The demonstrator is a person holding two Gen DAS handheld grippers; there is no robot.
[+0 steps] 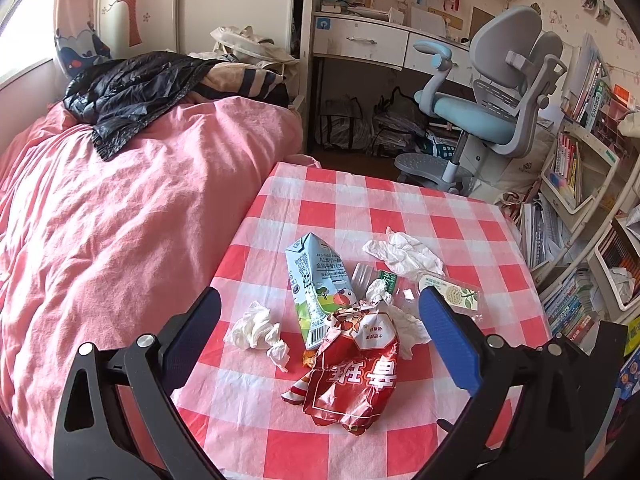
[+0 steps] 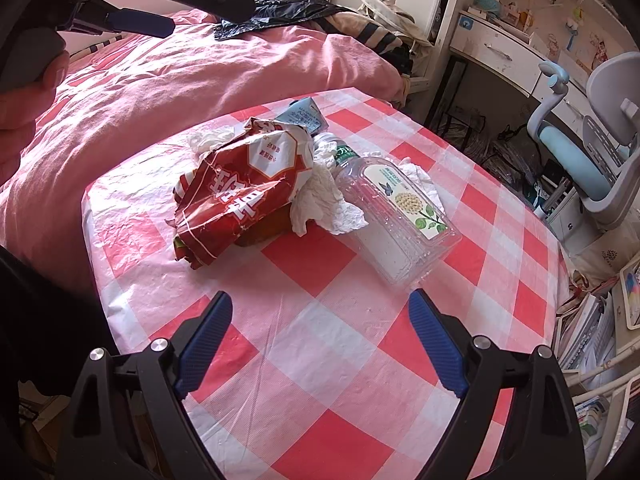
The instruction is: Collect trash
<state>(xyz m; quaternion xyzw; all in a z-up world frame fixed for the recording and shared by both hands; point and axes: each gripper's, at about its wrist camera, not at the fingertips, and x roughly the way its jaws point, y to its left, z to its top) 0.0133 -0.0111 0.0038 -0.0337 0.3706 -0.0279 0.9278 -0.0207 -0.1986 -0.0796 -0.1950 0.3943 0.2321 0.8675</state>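
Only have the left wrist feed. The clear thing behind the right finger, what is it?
Observer: From the right wrist, a clear plastic clamshell box with a flower label, lying flat on the checked cloth.
Operator: Anything under the red bag?
Observer: The red snack bag lies over something brown, too hidden to identify.
Operator: Right gripper?
Observer: The right gripper is open, over bare cloth, short of the pile. Nothing between its fingers.

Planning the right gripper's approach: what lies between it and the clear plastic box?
Only bare checked tablecloth, in the right wrist view. The open right gripper stands short of the clear plastic box, nothing between.
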